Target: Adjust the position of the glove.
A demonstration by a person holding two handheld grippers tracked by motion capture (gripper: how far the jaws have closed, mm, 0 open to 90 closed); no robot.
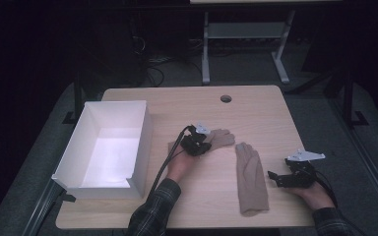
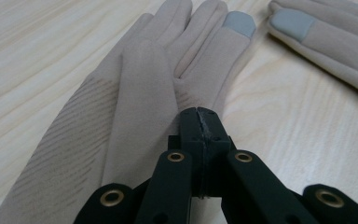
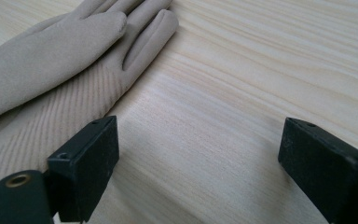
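Two beige gloves lie flat on the wooden table [image 1: 261, 110]. One glove [image 1: 222, 138] [image 2: 135, 93] sits mid-table, its fingers pointing away and a grey patch on one fingertip. My left gripper [image 1: 199, 146] [image 2: 199, 114] is over its palm with the jaws pressed together; whether fabric is pinched between the tips I cannot tell. The other glove [image 1: 251, 177] [image 2: 326, 37] [image 3: 51, 60] lies lengthwise toward the front right. Just right of it, low over bare wood, my right gripper [image 1: 274, 178] [image 3: 198, 154] stands open with nothing between its jaws.
A large white open box [image 1: 142, 147] stands at the table's left, its inside bare. A round cable hole [image 1: 226, 98] sits near the far edge. Beyond the table stands a metal desk frame [image 1: 241, 44] on a dark floor.
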